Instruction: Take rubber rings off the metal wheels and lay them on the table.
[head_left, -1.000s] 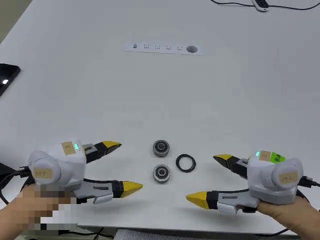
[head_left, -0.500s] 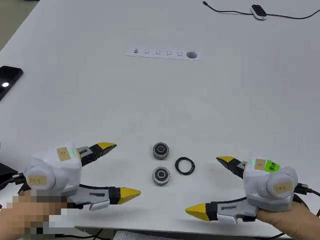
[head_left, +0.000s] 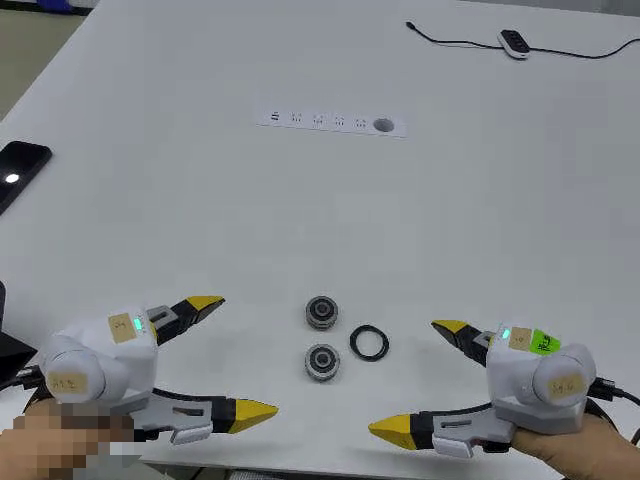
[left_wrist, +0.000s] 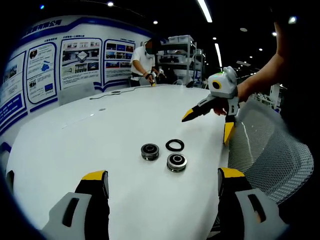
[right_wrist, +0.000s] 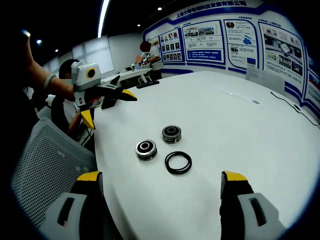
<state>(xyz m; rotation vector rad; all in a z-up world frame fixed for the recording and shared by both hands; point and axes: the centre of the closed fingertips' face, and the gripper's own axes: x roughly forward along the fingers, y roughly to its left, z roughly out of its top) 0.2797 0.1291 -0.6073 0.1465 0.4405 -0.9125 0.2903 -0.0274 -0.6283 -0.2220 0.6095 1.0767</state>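
Note:
Two small metal wheels lie on the white table (head_left: 300, 200): a far wheel (head_left: 321, 311) and a near wheel (head_left: 322, 361). Both show in the left gripper view (left_wrist: 150, 151) (left_wrist: 176, 161) and the right gripper view (right_wrist: 171, 133) (right_wrist: 146, 149). A loose black rubber ring (head_left: 369, 343) (left_wrist: 174, 145) (right_wrist: 178, 162) lies flat just right of them. My left gripper (head_left: 234, 360) is open at the near left, apart from the wheels. My right gripper (head_left: 418, 380) is open at the near right, nothing between its yellow-tipped fingers.
A white power strip (head_left: 332, 122) lies further back on the table. A black phone (head_left: 16, 168) sits at the left edge and a cable with a remote (head_left: 514, 41) at the far right. A mesh chair (right_wrist: 45, 165) stands at the near edge. People stand in the background.
The head camera has tilted, so the whole scene shifted down. Both grippers have drawn slightly back toward the near edge and stay open. Wheels and ring have not moved.

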